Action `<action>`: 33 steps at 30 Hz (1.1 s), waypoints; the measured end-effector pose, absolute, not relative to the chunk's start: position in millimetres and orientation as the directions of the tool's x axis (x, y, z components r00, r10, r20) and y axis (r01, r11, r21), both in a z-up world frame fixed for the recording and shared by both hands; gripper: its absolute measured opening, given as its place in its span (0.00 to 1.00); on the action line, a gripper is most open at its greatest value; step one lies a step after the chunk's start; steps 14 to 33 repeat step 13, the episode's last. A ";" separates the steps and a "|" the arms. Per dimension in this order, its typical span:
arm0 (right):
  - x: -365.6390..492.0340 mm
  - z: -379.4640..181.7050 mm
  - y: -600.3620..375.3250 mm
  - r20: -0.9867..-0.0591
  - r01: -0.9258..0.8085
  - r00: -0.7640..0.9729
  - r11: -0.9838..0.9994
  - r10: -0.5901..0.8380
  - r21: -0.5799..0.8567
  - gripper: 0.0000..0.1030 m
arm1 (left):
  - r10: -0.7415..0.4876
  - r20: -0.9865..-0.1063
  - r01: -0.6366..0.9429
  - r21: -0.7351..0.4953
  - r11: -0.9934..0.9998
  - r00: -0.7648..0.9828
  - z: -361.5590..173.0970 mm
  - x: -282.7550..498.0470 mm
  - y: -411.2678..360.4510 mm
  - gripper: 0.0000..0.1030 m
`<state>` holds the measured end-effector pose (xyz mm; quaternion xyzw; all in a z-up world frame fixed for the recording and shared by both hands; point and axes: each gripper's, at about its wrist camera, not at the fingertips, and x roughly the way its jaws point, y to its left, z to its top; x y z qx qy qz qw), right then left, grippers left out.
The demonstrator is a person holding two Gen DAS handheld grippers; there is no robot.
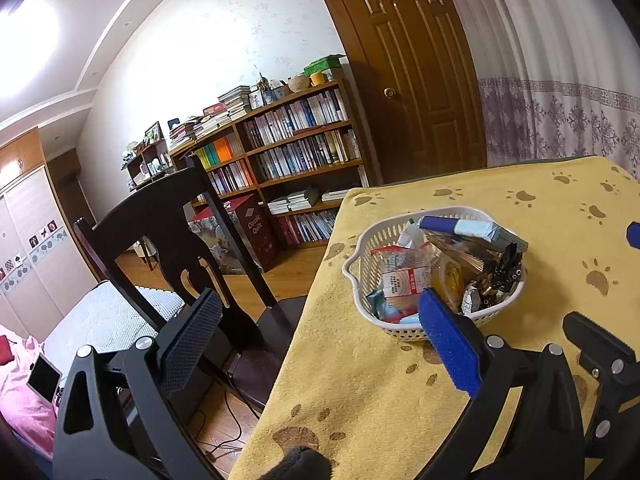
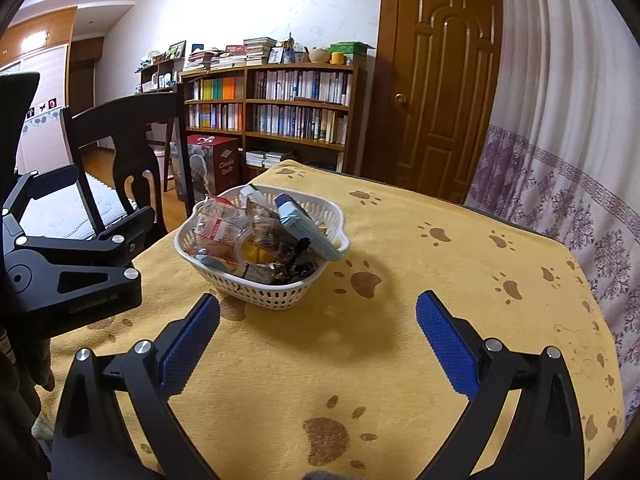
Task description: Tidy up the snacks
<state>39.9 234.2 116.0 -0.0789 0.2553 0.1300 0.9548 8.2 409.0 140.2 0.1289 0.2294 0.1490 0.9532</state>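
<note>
A white perforated basket full of wrapped snacks stands on the yellow paw-print tablecloth. Inside lie a red-and-white packet, a pale blue box, a yellow jelly cup and dark foil wrappers. My left gripper hangs open at the table's left edge, its right finger just in front of the basket. My right gripper is open over bare cloth, short of the basket. Neither holds anything.
A dark wooden chair stands at the table's left side. Behind are a bookshelf, a brown door and a curtain. The left gripper's body shows at the left of the right wrist view.
</note>
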 end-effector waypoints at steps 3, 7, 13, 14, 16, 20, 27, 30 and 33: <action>37.8 115.2 230.6 -0.503 -0.277 0.843 0.956 0.193 -0.098 0.95 | 0.341 -0.398 -0.216 0.325 0.921 0.852 139.6 9.2 405.0 0.97; 37.9 113.6 221.8 -0.506 -0.260 0.844 0.960 0.175 -0.101 0.95 | 0.315 -0.409 -0.190 0.318 0.929 0.856 139.5 8.9 397.5 0.97; 47.0 106.2 187.7 -0.570 -0.196 0.811 0.979 0.134 -0.049 0.95 | 0.251 -0.453 -0.127 0.286 0.950 0.856 135.6 11.8 379.0 0.97; 47.0 106.2 187.7 -0.570 -0.196 0.811 0.979 0.134 -0.049 0.95 | 0.251 -0.453 -0.127 0.286 0.950 0.856 135.6 11.8 379.0 0.97; 47.0 106.2 187.7 -0.570 -0.196 0.811 0.979 0.134 -0.049 0.95 | 0.251 -0.453 -0.127 0.286 0.950 0.856 135.6 11.8 379.0 0.97; 47.0 106.2 187.7 -0.570 -0.196 0.811 0.979 0.134 -0.049 0.95 | 0.251 -0.453 -0.127 0.286 0.950 0.856 135.6 11.8 379.0 0.97; 47.0 106.2 187.7 -0.570 -0.196 0.811 0.979 0.134 -0.049 0.95 | 0.251 -0.453 -0.127 0.286 0.950 0.856 135.6 11.8 379.0 0.97; 47.0 106.2 187.7 -0.570 -0.196 0.811 0.979 0.134 -0.049 0.95 | 0.251 -0.453 -0.127 0.286 0.950 0.856 135.6 11.8 379.0 0.97; 47.0 106.2 187.7 -0.570 -0.196 0.811 0.979 0.134 -0.049 0.95 | 0.251 -0.453 -0.127 0.286 0.950 0.856 135.6 11.8 379.0 0.97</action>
